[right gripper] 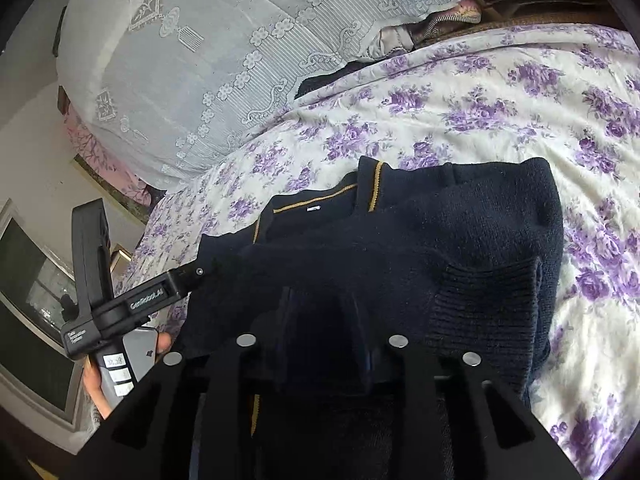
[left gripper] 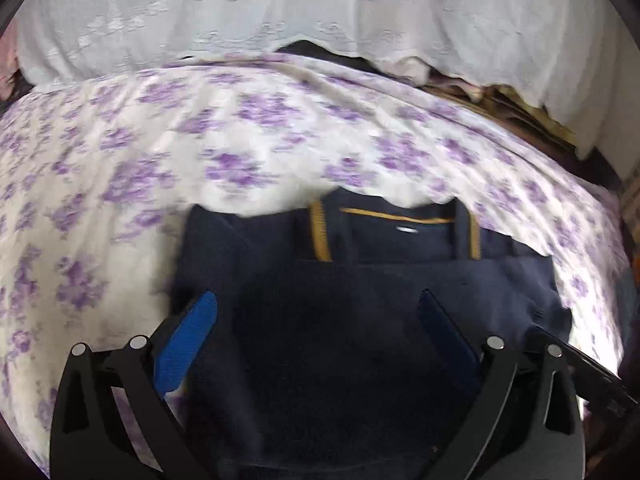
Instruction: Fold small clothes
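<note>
A navy knit sweater (left gripper: 340,360) (right gripper: 460,240) lies folded on the bed, its mustard-striped collar (left gripper: 400,232) (right gripper: 320,208) at the far side. A ribbed hem (right gripper: 480,304) is folded over on top at the right. My left gripper (left gripper: 320,320) hovers open and wide over the sweater's near part, blue pads (left gripper: 192,340) apart with nothing pinched. In the right wrist view the left gripper's black body (right gripper: 132,304) reaches in from the left, held by a hand (right gripper: 162,344). My right gripper (right gripper: 326,320) is low on the sweater with its dark fingers slightly apart, and cloth lies between them.
The flowered purple-and-white bedsheet (left gripper: 240,140) (right gripper: 480,100) spreads around the sweater. A white lace cover (left gripper: 280,8) (right gripper: 200,60) drapes over bedding at the far side. Clutter (left gripper: 520,108) sits at the bed's far right edge. The bed's left edge drops to a floor (right gripper: 32,200).
</note>
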Available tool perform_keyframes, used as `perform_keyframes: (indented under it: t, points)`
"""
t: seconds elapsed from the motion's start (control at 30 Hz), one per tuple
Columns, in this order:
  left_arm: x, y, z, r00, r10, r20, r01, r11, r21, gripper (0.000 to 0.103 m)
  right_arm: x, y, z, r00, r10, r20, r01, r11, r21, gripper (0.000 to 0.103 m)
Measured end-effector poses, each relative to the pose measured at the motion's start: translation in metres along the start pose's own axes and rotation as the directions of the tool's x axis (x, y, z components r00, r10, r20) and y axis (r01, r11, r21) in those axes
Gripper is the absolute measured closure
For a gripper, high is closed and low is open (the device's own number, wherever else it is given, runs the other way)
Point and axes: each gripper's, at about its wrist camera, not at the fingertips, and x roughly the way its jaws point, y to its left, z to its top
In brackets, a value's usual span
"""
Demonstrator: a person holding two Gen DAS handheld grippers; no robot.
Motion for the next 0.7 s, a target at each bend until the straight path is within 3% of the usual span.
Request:
perform_keyframes:
  t: [0.07,0.13,0.2,0.33,0.43,0.5,0.57,0.63,0.7]
  points:
    - [0.029,0.01,-0.002,0.994,0.041,-0.102,-0.043,0.999,-0.015,0.004,0.005,-0.007,0.0,0.999,-0.03,-0.019,0.03,0.999,0.016,0.075]
    - [0.028,-0.001,-0.004,0.992,0.097,-0.076,-0.093,0.994,0.05,0.004,0.013,-0.013,-0.003,0.998,-0.042,-0.037,0.043,0.999,0.024,0.081]
    - [0.027,-0.01,-0.006,0.989,0.134,-0.056,-0.129,0.988,0.089,0.004,0.012,-0.012,-0.003,0.998,-0.05,-0.032,0.051,0.999,0.007,0.081]
    - [0.006,0.001,-0.007,0.998,0.068,-0.011,-0.068,0.998,0.019,0.004,0.003,-0.007,-0.006,0.997,-0.079,0.001,0.079,0.997,-0.013,0.079]
    - [-0.014,0.006,-0.019,1.0,0.018,-0.01,-0.018,1.0,0.014,0.004,-0.021,0.013,-0.01,0.989,-0.135,0.06,0.14,0.986,-0.096,0.077]
    - [-0.014,0.003,-0.031,0.997,0.067,-0.048,-0.065,0.997,0.049,0.004,-0.025,0.019,-0.017,0.982,-0.184,0.047,0.189,0.972,-0.142,0.077]
    - [-0.002,0.003,-0.049,0.982,0.149,-0.119,-0.14,0.987,0.08,0.004,-0.017,0.01,-0.025,0.972,-0.234,-0.014,0.23,0.962,-0.145,0.077]
    - [-0.013,0.004,-0.06,0.982,0.161,-0.099,-0.155,0.986,0.067,0.005,-0.02,-0.006,-0.03,0.983,-0.181,-0.019,0.179,0.98,-0.083,0.085]
    - [-0.039,0.008,-0.073,0.99,0.131,-0.061,-0.129,0.991,0.039,0.005,-0.042,-0.007,-0.03,0.988,-0.153,-0.009,0.152,0.988,-0.03,0.081]
